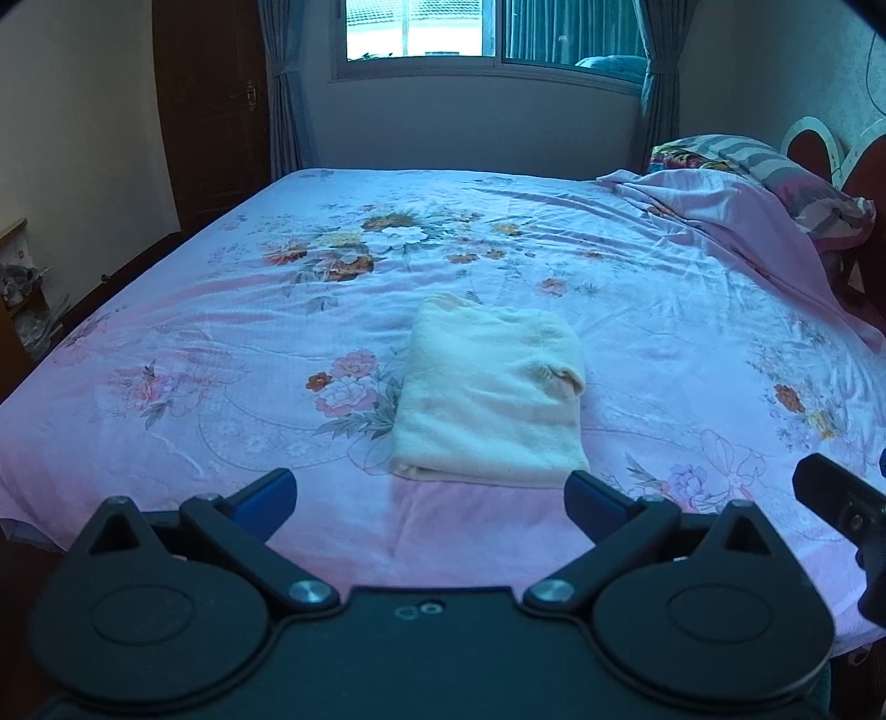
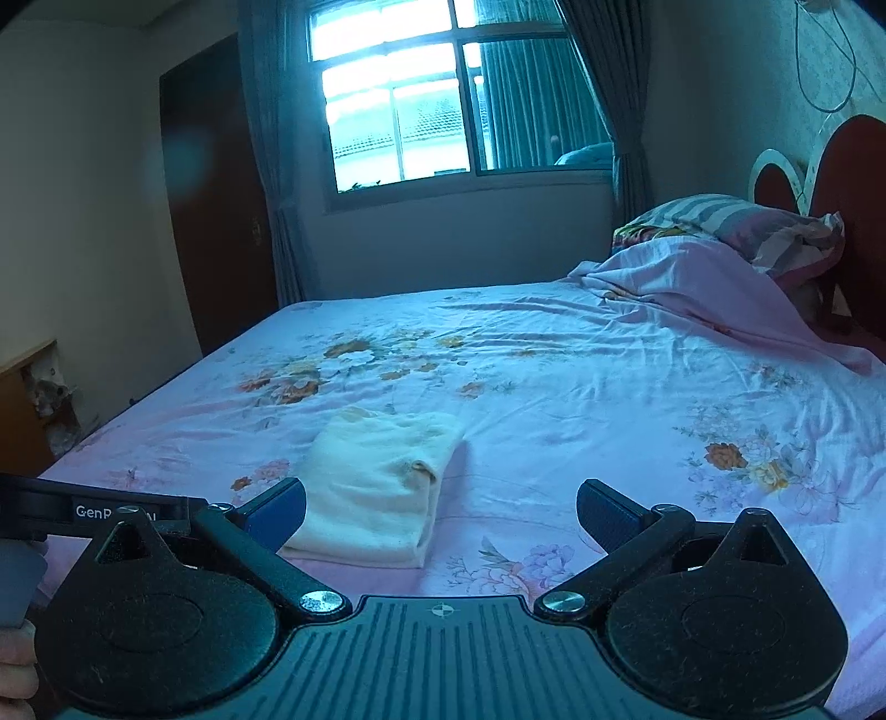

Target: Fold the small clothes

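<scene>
At six o'clock in the left wrist view, the left gripper (image 1: 429, 498) is held low and level over the near edge of the bed (image 1: 194, 343), aimed along the sheet toward the window (image 1: 421, 27). Its blue fingers (image 1: 266, 495) stand wide apart with nothing between them. The cloth (image 1: 490, 396), a cream folded bundle, lies flat on the floral sheet just beyond those tips, at twelve o'clock from them, untouched.

From the right wrist view the right gripper (image 2: 440, 515) is also low and level, jaws spread and empty, and the cloth (image 2: 382, 487) sits at eleven o'clock from it, its near corner just beside the left finger (image 2: 277, 512).

Only a black piece of the right gripper shows at three o'clock in the left view, cut off by the frame. A pillow (image 2: 764, 227) and rumpled cover (image 2: 720, 288) lie at two o'clock. The cloth's inner layers are hidden, and the label on the left gripper's body is partly covered.
</scene>
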A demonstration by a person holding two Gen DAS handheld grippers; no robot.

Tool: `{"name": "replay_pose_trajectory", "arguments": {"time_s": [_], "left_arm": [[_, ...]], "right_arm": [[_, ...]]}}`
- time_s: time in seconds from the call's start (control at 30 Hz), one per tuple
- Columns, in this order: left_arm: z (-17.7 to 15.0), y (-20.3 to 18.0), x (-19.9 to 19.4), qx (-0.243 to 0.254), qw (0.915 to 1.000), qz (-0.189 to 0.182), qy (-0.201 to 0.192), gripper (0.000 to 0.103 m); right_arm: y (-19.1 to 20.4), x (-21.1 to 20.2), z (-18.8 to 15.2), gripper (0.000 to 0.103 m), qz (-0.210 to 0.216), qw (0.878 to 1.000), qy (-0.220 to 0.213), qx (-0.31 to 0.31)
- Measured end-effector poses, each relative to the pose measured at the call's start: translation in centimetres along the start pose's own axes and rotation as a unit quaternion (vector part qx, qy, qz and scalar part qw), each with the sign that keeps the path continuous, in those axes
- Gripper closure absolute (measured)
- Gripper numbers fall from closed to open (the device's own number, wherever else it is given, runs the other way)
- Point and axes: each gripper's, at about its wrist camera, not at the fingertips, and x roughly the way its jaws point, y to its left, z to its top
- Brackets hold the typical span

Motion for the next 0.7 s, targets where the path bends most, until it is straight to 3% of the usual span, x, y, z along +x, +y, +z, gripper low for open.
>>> {"name": "replay_pose_trajectory", "arguments": {"time_s": [0.33,0.7], "left_arm": [[-0.3,-0.1,0.0,0.008,0.9997,-0.017,-0.017,0.002],[0.2,1.5,-0.1,-0.021,0.9992,-0.026,-0.020,0.002]], "right_arm": [[-1.2,-0.2,0.3,0.000,-0.008,1.000,-0.006,0.015],[-0.7,0.2,0.1,0.000,0.001,1.000,0.003,0.007]]}}
